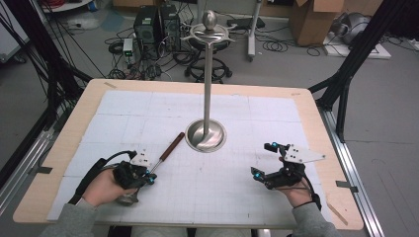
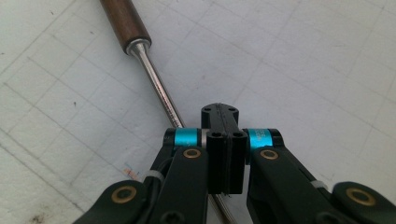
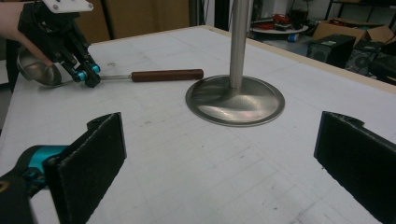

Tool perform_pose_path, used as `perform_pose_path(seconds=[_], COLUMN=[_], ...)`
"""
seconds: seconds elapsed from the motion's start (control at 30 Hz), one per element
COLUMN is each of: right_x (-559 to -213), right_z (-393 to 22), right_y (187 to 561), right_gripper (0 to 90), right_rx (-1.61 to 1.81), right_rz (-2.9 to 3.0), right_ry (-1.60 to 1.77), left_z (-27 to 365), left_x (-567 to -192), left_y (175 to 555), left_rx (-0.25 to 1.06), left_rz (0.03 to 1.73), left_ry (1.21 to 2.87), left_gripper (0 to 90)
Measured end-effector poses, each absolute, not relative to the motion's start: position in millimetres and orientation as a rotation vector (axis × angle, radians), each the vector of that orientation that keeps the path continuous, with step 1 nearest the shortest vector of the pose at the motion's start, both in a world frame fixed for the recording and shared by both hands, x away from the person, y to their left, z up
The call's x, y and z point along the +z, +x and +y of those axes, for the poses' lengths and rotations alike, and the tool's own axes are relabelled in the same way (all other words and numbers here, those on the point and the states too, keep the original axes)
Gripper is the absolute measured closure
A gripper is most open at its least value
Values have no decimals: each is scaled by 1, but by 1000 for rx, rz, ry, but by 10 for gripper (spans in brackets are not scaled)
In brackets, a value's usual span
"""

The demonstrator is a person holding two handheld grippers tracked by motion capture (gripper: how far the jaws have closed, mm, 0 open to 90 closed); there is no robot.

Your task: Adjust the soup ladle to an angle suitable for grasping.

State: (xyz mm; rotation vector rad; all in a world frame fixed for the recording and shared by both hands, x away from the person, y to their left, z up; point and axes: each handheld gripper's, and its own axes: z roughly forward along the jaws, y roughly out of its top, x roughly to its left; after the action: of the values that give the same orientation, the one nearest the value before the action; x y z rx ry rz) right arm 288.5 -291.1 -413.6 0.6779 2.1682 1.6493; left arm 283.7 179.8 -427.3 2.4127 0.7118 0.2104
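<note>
Wooden table [image 1: 316, 118] topped with a white gridded mat [image 1: 207, 182]. At the centre of the mat, a steel stand [image 1: 207, 74]: round dished base [image 1: 206, 136], tall upright pole, hooked arms and an egg-shaped knob [image 1: 209, 19] at the top.

Ladle [image 1: 158, 160] lies on the mat left of the stand's base, running diagonally. Its brown wooden handle [image 1: 172, 146] points far-right, its tip just beside the base rim but apart from it. The metal shaft leads near-left to the bowl [image 1: 127, 198], which sits under the person's left hand [image 1: 104, 187].

Left gripper [image 1: 146, 177]: jaws pressed together on the ladle's metal shaft, between bowl and wooden handle. The left gripper view shows the left gripper [image 2: 224, 154] with its pads meeting face to face and the shaft [image 2: 159, 88] passing beneath them, the wooden grip [image 2: 125, 21] beyond. From the right gripper view, the left gripper [image 3: 86, 74] clamps the shaft just next to the bowl [image 3: 37, 70].

Right gripper [image 1: 264, 160]: held by the right hand [image 1: 296, 192] at near right, well apart from stand and ladle. Jaws spread wide, nothing between them. In the right gripper view, the right gripper [image 3: 219, 140] frames bare mat, with the stand's base [image 3: 235, 100] ahead.

Floor beyond the table: cables, computer towers [image 1: 158, 24], cardboard boxes [image 1: 314, 19].
</note>
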Motion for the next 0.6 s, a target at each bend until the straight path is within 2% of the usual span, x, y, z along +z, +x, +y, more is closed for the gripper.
perform_pose_path(seconds=[0.6], right_x=[-414], right_z=[-291], right_y=[289], right_gripper=[12], right_rx=[1648], right_rz=[2171], right_ry=[681], left_z=[195], left_x=[-427], left_y=[279], left_rx=[191], left_rz=[689], left_ry=[2425], left_gripper=[898])
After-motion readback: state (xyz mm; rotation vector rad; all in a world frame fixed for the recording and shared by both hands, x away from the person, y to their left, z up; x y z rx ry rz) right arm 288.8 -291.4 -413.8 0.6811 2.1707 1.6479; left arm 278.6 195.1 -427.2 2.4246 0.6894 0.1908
